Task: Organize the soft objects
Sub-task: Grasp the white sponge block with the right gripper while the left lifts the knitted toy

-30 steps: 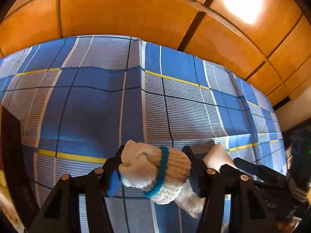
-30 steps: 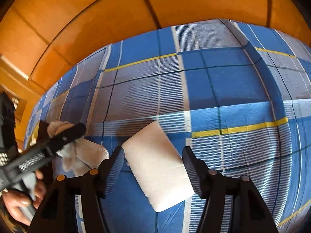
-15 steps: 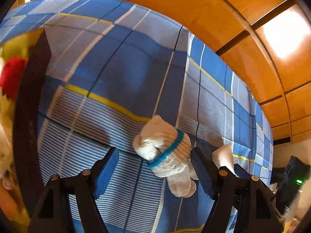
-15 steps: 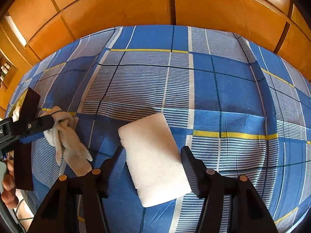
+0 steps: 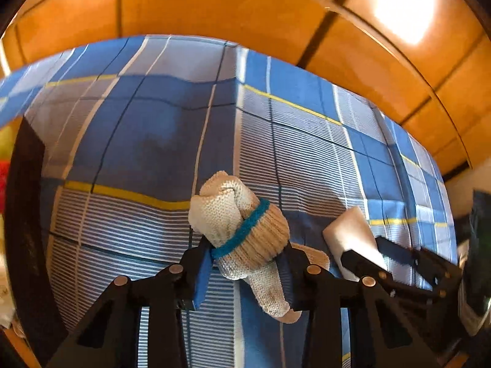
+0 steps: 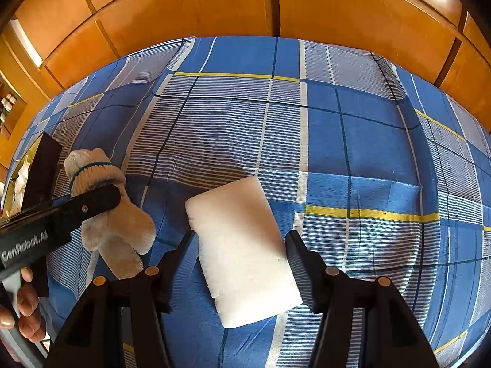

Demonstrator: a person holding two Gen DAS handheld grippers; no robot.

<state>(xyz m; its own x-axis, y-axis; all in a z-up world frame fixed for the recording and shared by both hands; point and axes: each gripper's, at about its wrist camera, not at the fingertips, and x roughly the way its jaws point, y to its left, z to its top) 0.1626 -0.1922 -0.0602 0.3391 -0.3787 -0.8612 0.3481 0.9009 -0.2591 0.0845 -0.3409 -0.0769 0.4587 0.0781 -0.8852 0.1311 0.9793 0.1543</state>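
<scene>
I am working over a bed sheet (image 6: 380, 141) in blue plaid, crossed by pale striped panels and thin yellow lines, lightly creased; behind it runs a wall of orange-brown wooden panels (image 6: 196, 9), glossy enough to throw back a bright patch of light; at the far left edge stands a dark box (image 6: 43, 165) with pale and red items inside that I cannot make out. My left gripper (image 5: 248, 254) is closing on the knitted glove (image 5: 242, 224) — cream-white, bundled into a lump, with a teal band around a ribbed tan cuff and its fingers hanging down toward the sheet; the pads press its sides, so I have it grasped, just in front of the box. The white foam block (image 6: 242, 251) lies flat on the sheet, rectangular with soft rounded corners and a slightly rough surface; my right gripper (image 6: 242, 263) stands over it with the jaws parted on either side, and whether the pads touch it I cannot tell. From the right wrist view the left tool's finger reads "GenRobot.AI" in white — and a hand (image 6: 24, 312) holds its handle below.
</scene>
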